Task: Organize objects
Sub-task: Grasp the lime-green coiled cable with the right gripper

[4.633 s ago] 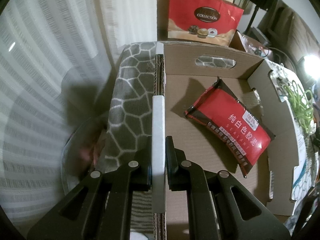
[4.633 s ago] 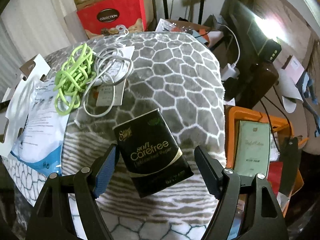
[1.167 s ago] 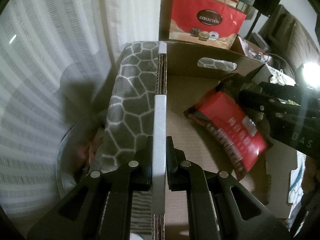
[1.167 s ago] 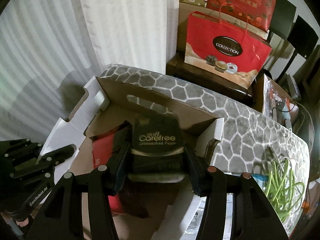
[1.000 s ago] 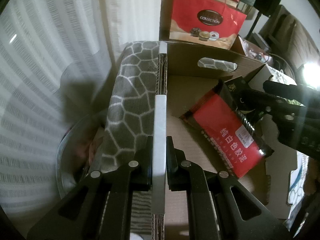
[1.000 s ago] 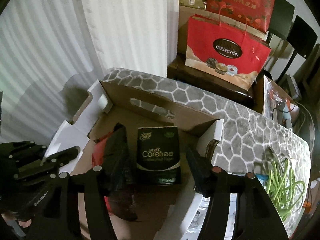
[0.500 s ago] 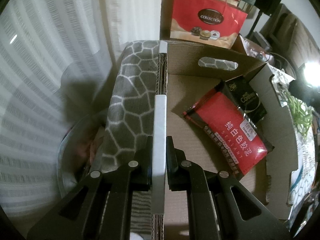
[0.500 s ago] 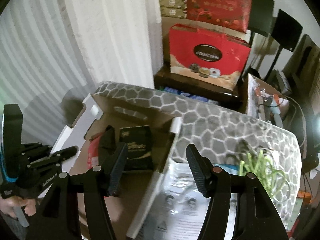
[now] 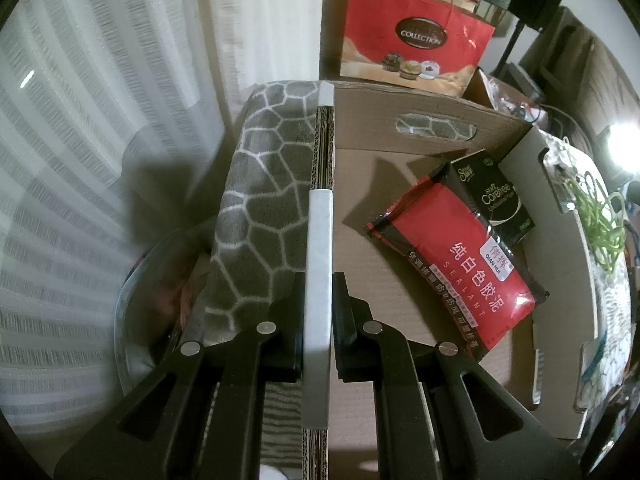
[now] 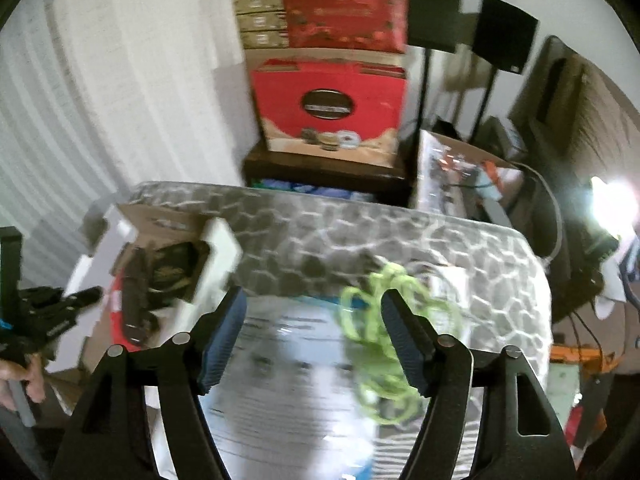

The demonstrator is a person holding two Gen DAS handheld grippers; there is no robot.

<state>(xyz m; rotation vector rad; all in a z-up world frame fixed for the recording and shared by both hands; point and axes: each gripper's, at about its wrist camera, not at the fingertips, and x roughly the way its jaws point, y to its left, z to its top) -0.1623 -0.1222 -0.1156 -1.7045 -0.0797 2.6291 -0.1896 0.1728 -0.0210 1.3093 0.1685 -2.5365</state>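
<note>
My left gripper (image 9: pixel 319 312) is shut on the white-edged side wall (image 9: pixel 320 240) of an open cardboard box (image 9: pixel 404 128). Inside the box lie a red sealant pouch (image 9: pixel 456 264) and a black Carefree tissue pack (image 9: pixel 496 196), the pack against the far right wall. My right gripper (image 10: pixel 314 340) is open and empty, above a white printed sheet (image 10: pixel 288 360), with a tangle of green cord (image 10: pixel 384 320) just right of it. The box (image 10: pixel 160 216) with the black pack (image 10: pixel 172 264) shows at the left in the blurred right wrist view.
The box stands on a grey hexagon-pattern blanket (image 9: pixel 260 200). A red gift bag (image 10: pixel 328 108) stands on a dark stand behind. White curtains (image 9: pixel 100 120) hang on the left. Cluttered boxes, cables and a bright lamp (image 10: pixel 612 204) are at the right.
My right gripper let go of the black tissue pack inside the box, opened, and pulled back and to the right over the sheet and green cord. The left gripper kept its hold.
</note>
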